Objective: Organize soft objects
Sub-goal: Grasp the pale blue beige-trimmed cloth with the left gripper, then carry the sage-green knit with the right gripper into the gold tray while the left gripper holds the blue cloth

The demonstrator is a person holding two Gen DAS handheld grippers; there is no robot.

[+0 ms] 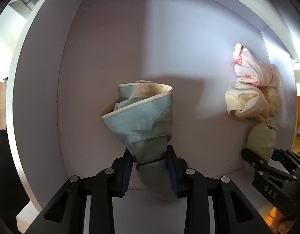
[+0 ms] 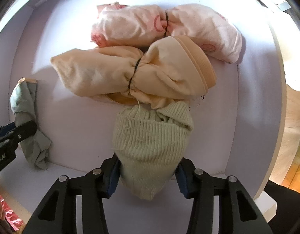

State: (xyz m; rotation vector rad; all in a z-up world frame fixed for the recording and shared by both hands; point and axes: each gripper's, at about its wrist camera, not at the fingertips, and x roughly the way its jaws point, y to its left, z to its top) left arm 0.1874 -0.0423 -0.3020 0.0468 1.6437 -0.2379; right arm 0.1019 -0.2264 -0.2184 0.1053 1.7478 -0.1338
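Left gripper [image 1: 150, 167]: both blue-padded jaws clamped on the waist of the blue-green bundle [image 1: 142, 120], right at its black band. Bundle stands up off the white shelf floor [image 1: 204, 136], cream-trimmed cuff flaring open at the top. Tail of it droops below the jaws toward the camera.

Right gripper [image 2: 148, 177]: jaws pressed against both sides of the ribbed green knit bundle [image 2: 152, 134], gripping its lower end. The knit lies on the shelf floor, its far end touching the cream bundle [image 2: 134, 72].

Only the right wrist view shows the stack plainly. Cream bundle cinched in the middle by a black band, ribbed tan cuff on its right end. Behind it, touching, the pink bundle [image 2: 165, 27], also banded, printed with pink smiley faces. Loose threads on the green knit. Small dark specks on the shelf just right of the knit's far end.

Left wrist view sees the same three stacked up the right side, compressed: pink at the back, cream in the middle, green nearest, the right gripper's black fingers at the bottom of the green. It alone shows the shelf's back wall [image 1: 130, 39] and left side panel [image 1: 39, 78].

Writing: white letters "DAS" on the right gripper's finger in the left view. A few white characters on the left gripper's finger at the right view's left edge, unreadable.

The blue-green bundle sits well apart from the other three, to their left.
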